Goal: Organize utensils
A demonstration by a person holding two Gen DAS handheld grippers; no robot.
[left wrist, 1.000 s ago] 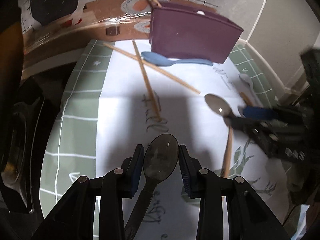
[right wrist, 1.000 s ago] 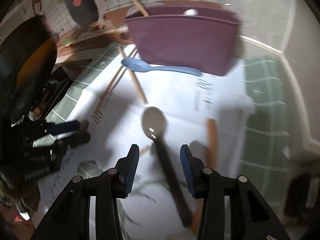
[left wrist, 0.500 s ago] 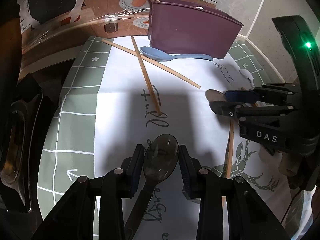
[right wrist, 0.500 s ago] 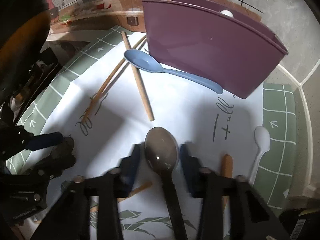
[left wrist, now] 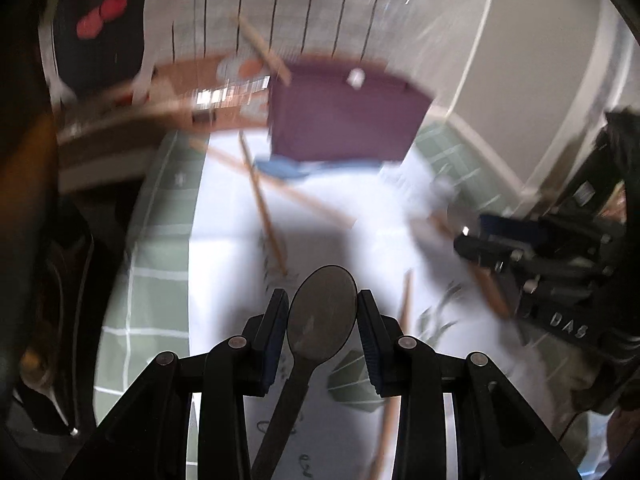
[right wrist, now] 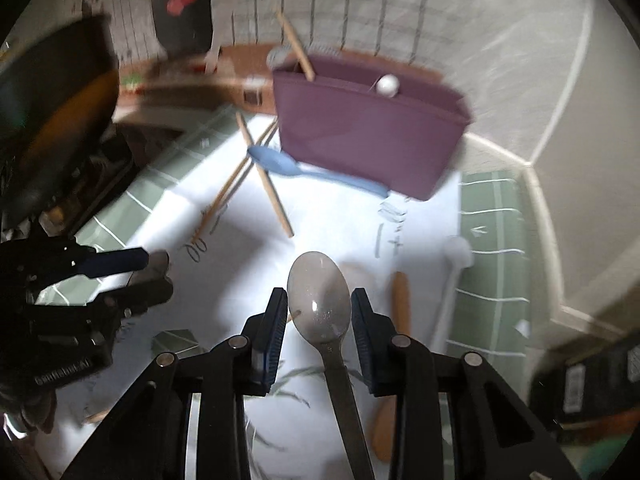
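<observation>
The tall purple plastic holder (right wrist: 368, 128) stands at the far end of the white and green mat (right wrist: 348, 232). A wooden chopstick (right wrist: 294, 46) and a small white round tip (right wrist: 387, 85) poke out of its top. A light blue plastic spoon (right wrist: 304, 170) lies flat on the mat right in front of the holder, and two more wooden chopsticks (right wrist: 266, 184) lie crossed just to its left. Nearer than the holder, the left gripper (left wrist: 322, 320) squeezes a dark grey spoon (left wrist: 322, 312) by its bowl, with one blue pad on each side. The right gripper (right wrist: 318, 316) is clamped on a shiny grey spoon (right wrist: 320, 300) the same way, and the long handle runs back between the black arms. A thin white spoon (right wrist: 454, 280) and a fat wooden handle (right wrist: 400, 300) lie on the mat to the right of that spoon.
</observation>
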